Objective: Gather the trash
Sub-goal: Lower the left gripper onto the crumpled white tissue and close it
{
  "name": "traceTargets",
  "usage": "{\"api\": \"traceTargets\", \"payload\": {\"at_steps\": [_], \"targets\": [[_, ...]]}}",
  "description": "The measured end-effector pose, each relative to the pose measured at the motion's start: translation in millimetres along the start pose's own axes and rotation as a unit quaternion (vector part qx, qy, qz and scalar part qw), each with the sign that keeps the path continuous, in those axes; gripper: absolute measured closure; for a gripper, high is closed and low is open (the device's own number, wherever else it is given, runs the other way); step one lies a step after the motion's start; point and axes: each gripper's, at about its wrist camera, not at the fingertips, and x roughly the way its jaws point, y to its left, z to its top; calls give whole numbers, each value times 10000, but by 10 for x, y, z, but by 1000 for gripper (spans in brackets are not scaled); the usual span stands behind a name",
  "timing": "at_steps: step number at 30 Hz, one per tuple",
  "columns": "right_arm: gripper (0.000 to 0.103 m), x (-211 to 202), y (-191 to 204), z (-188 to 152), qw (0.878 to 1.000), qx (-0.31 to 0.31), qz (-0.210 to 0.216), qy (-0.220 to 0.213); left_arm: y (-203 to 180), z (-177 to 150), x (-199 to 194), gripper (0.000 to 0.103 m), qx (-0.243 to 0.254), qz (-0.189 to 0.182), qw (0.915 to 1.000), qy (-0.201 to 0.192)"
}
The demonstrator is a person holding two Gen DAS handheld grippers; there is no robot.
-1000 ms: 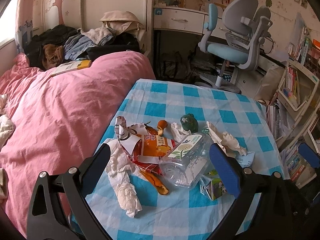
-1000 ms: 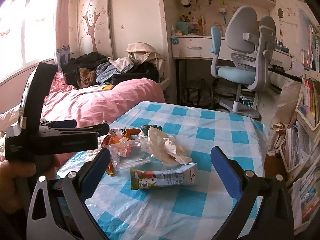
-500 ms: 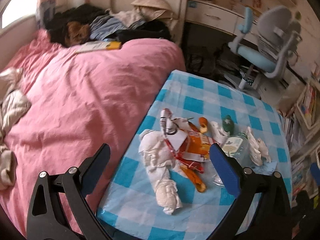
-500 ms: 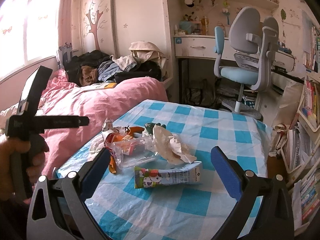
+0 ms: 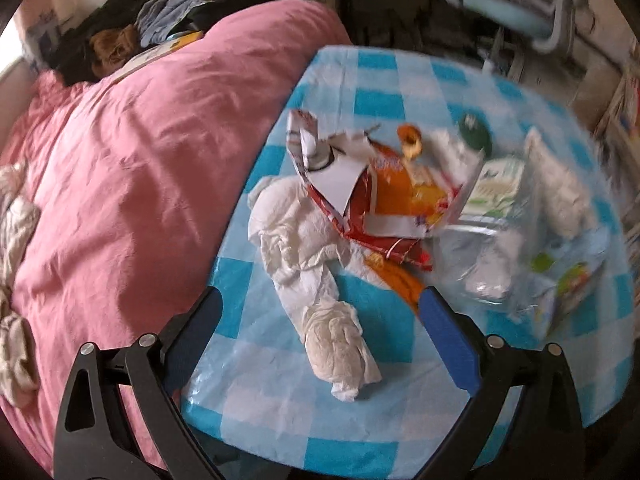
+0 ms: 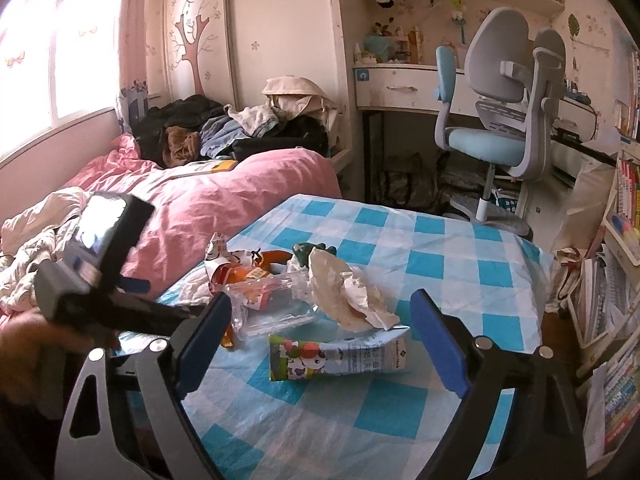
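Observation:
Trash lies piled on the blue checked table [image 5: 380, 96]. A long crumpled white tissue [image 5: 292, 236] lies nearest, and my left gripper [image 5: 320, 310] hangs open over its near end, tilted down, pads not touching it. Behind it lie an orange snack wrapper [image 5: 396, 200], a clear plastic bottle [image 5: 488, 248] and a green lump [image 5: 474, 136], all blurred. In the right wrist view my right gripper [image 6: 320, 308] is open and its jaws are closing. A flattened milk carton [image 6: 340, 356] lies on the cloth between them, untouched. Crumpled paper [image 6: 348, 296] rests on the bottle [image 6: 276, 304].
A pink duvet [image 5: 120, 160] borders the table's left edge. A clothes pile [image 6: 208, 128] sits at the bed's far end. A hand [image 6: 24, 340] holds the left gripper's handle [image 6: 100, 300]. A desk chair [image 6: 500, 128] stands beyond the table, and bookshelves [image 6: 624, 280] line the right.
The left gripper has tipped downward and sunk toward the white tissue at the table's near left. The right gripper's fingers have drawn slightly closer; its view barely shifted.

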Motion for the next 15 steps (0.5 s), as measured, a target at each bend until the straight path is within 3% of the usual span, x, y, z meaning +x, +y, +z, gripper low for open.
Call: {"api": "traceTargets", "payload": {"at_steps": [3, 5, 6, 7, 10, 15], "targets": [[16, 43, -37, 24, 10000, 42, -36, 36, -30, -6, 163, 12, 58, 271, 9995, 150], [16, 79, -51, 47, 10000, 59, -20, 74, -6, -15, 273, 52, -21, 95, 9993, 372], [16, 97, -49, 51, 9999, 45, -14, 96, 21, -15, 263, 63, -135, -150, 9992, 358], [16, 119, -43, 59, 9999, 19, -9, 126, 36, -13, 254, 85, -157, -219, 9989, 391], [16, 204, -18, 75, 9996, -133, -3, 246, 110, -3, 142, 88, -296, -342, 9986, 259], [16, 374, 5, 123, 9986, -345, -40, 410, 252, 88, -321, 88, -602, -614, 9947, -570]]}}
